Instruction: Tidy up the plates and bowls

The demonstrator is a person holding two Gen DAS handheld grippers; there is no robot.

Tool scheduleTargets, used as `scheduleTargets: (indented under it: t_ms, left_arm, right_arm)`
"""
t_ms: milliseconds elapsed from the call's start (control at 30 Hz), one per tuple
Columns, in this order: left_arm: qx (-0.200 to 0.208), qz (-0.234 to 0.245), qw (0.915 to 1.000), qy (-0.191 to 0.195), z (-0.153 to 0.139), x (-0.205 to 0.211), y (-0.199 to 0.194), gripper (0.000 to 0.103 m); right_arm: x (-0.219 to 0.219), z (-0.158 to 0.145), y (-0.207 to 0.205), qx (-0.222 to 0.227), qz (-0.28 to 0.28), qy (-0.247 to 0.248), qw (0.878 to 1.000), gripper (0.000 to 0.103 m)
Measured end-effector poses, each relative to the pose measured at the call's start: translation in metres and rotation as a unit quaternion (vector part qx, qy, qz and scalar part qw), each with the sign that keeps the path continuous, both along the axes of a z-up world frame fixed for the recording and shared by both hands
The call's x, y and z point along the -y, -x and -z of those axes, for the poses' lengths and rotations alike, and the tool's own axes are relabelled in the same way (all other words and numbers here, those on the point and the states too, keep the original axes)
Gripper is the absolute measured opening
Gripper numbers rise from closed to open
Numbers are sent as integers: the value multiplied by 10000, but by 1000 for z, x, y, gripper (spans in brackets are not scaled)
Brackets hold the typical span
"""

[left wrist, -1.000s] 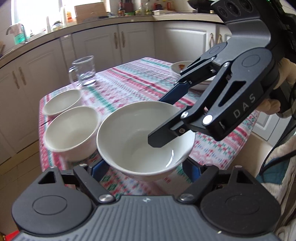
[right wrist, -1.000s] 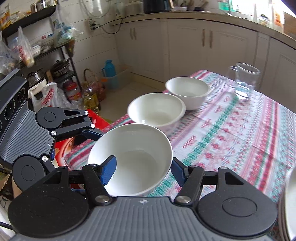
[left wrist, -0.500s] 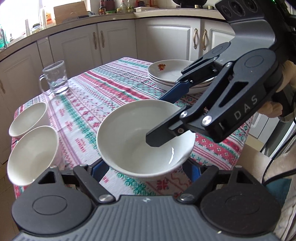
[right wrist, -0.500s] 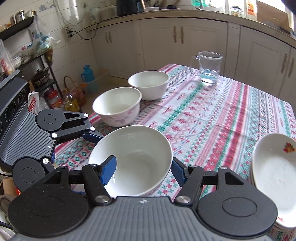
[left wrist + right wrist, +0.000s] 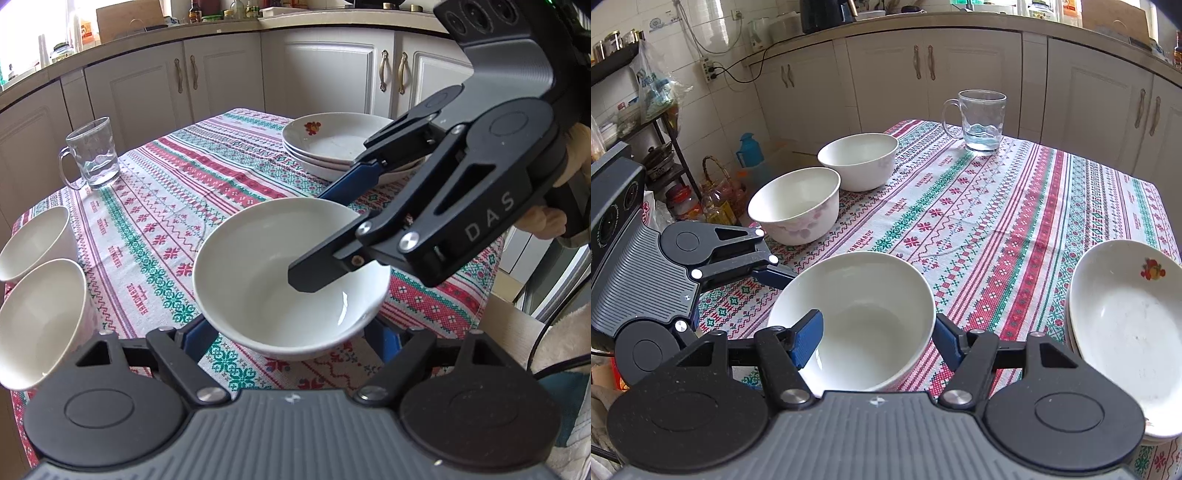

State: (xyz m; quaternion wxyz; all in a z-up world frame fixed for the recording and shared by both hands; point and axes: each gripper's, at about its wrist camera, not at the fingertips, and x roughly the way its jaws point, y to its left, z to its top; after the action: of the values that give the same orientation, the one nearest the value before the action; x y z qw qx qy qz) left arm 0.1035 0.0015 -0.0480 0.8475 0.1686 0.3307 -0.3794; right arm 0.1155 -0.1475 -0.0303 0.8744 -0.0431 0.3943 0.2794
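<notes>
A plain white bowl (image 5: 273,280) (image 5: 871,317) hangs over the near edge of the patterned tablecloth (image 5: 990,221), held by both grippers. My left gripper (image 5: 291,338) is shut on it, a blue pad pressed against each lower side. My right gripper (image 5: 877,339) (image 5: 314,236) comes in from the right and grips the wall, one finger inside the bowl and one outside. Two more white bowls (image 5: 796,206) (image 5: 860,158) stand side by side on the left. A stack of shallow plates (image 5: 332,144) (image 5: 1126,325) with a fruit print sits on the right.
A glass mug (image 5: 94,155) (image 5: 982,122) with a little water stands near the table's far corner. White kitchen cabinets (image 5: 221,74) run behind the table. Bottles, a basket and a shelf rack (image 5: 713,192) crowd the floor beyond the left edge.
Both grippers carried the bowl together away from the two white bowls and toward the plate stack. The stack has come fully into both views. Neither grip has changed.
</notes>
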Motion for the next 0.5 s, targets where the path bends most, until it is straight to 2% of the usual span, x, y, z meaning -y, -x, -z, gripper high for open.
scheduleTargets:
  t_ms: [133, 200, 267, 367, 500]
  left_arm:
    - [43, -14, 10000, 6, 0, 1, 2, 87]
    - [128, -8, 9999, 35, 0, 0, 4, 94]
    - [154, -19, 9999, 74, -2, -2, 5, 96]
    - [179, -81, 9998, 70, -3, -6, 10, 96]
    - [205, -228, 9995, 66, -5, -14, 16, 96]
  right_arm:
    - [0, 0, 0, -10, -3, -51, 10000, 76]
    - [0, 0, 1, -3, 2, -91, 10000, 85]
    - [-1, -1, 3, 74, 33, -116, 9999, 99]
    - [-1, -6, 5, 214, 31, -190, 9996, 103]
    - [-3, -10, 6, 285, 17, -128, 9995, 103]
